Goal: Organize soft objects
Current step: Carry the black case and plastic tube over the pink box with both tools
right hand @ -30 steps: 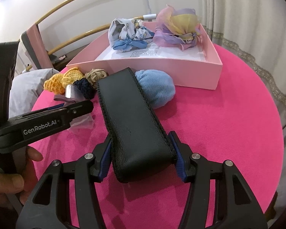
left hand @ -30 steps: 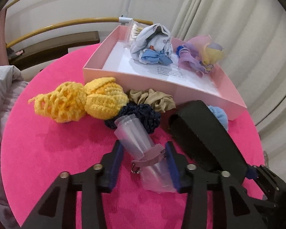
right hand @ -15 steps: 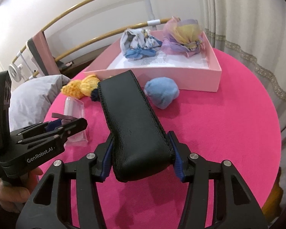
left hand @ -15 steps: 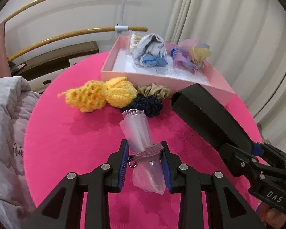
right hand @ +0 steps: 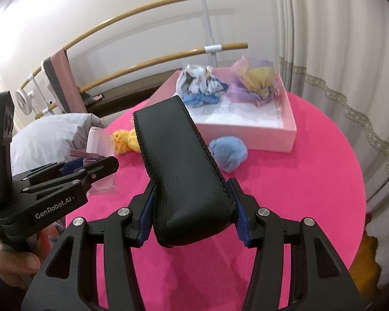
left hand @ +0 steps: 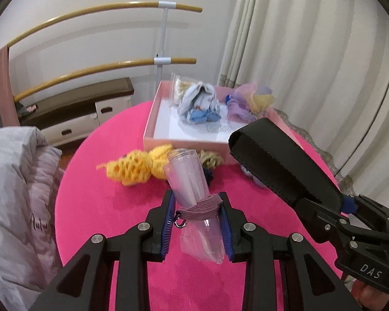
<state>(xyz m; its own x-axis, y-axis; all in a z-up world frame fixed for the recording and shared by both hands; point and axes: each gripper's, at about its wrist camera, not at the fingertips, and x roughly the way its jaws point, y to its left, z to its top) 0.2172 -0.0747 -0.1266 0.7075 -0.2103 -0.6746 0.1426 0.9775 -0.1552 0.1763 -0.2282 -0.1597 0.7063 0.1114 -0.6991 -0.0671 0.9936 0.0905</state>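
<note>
Both held items have risen off the pink table (left hand: pixel 96 207): left gripper (left hand: pixel 197 223) clamps a rolled plastic pouch (left hand: pixel 192 181), right gripper (right hand: pixel 192 223) clamps a black leather sleeve (right hand: pixel 179 171).

"DAS" on right gripper (left hand: pixel 347 208); "GenRobot.AI" on left gripper (right hand: pixel 98 165)

Black pouch (right hand: pixel 184 171), pink box (right hand: pixel 249 128), magenta tablecloth (right hand: pixel 311 194)

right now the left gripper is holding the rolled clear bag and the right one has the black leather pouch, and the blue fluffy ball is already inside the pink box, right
Not quite. The blue fluffy ball is not in the pink box; it lies on the pink tablecloth just in front of the box's near wall, as the right wrist view shows. The rest holds: the left gripper holds the rolled clear bag, and the right gripper has the black leather pouch.
</note>
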